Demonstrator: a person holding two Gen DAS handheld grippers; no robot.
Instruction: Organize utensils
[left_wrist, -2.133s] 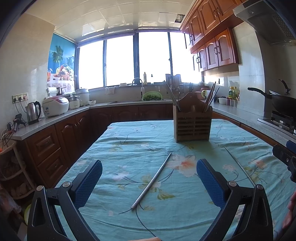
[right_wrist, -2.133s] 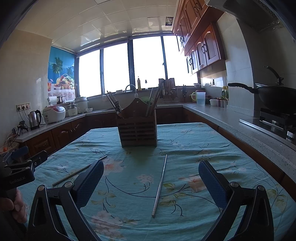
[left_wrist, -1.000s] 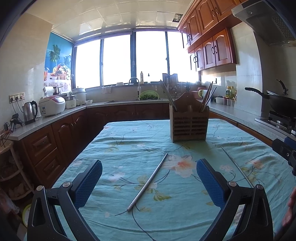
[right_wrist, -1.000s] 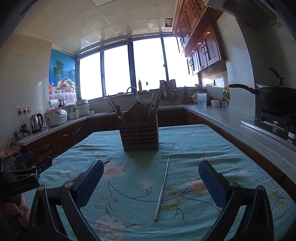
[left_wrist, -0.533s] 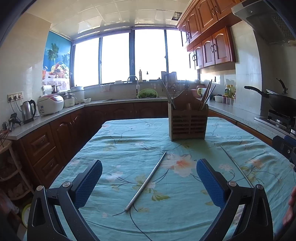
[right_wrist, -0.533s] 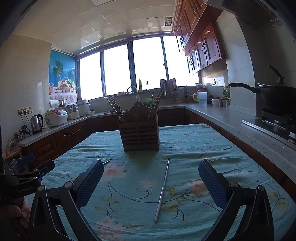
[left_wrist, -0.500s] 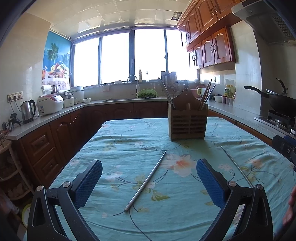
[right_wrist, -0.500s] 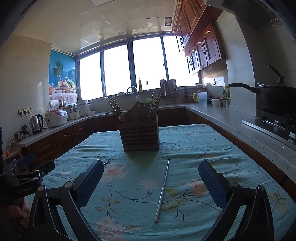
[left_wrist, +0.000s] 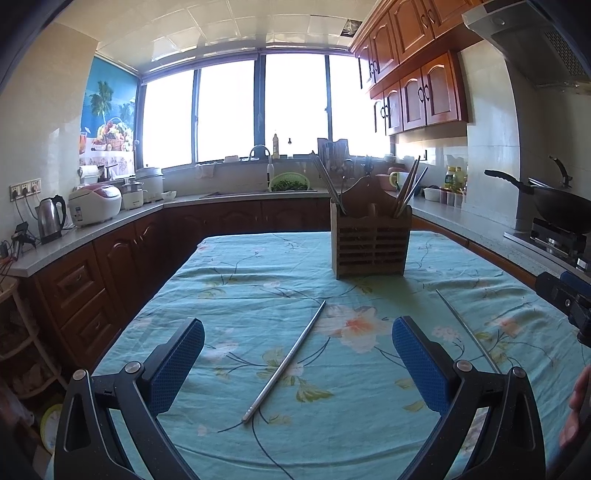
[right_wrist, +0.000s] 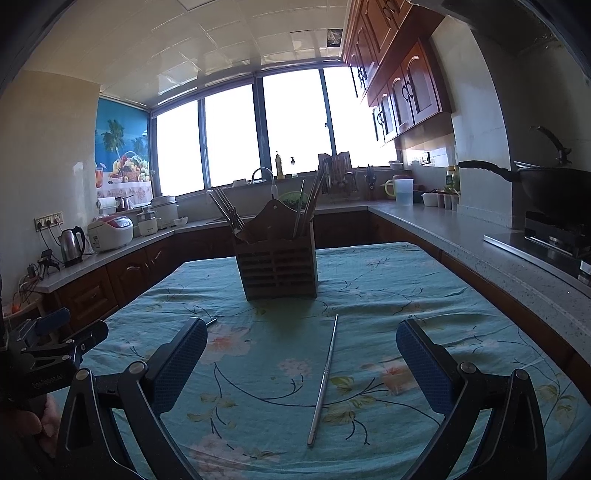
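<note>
Your left gripper (left_wrist: 297, 360) hangs above the near part of the table with its blue-padded fingers (left_wrist: 177, 363) spread wide and nothing between them. One metal chopstick (left_wrist: 285, 362) lies flat on the teal floral tablecloth (left_wrist: 236, 280) in the gap between those fingers, running diagonally with its near end toward you and its far end pointing toward the holder. Beyond it, the wooden utensil holder (left_wrist: 370, 245) stands upright on the cloth, with several chopsticks leaning out of its left and right compartments. To the right, a second metal chopstick (left_wrist: 467, 330) lies flat on the cloth, well apart from the first.

Your right gripper (right_wrist: 301, 363) is likewise wide open and holds nothing. That second chopstick (right_wrist: 323, 380) lies lengthwise between its fingers (right_wrist: 421, 371), untouched, pointing at the holder (right_wrist: 277, 271). Only the tip of the first chopstick (right_wrist: 211, 322) shows past the left finger there.
</note>
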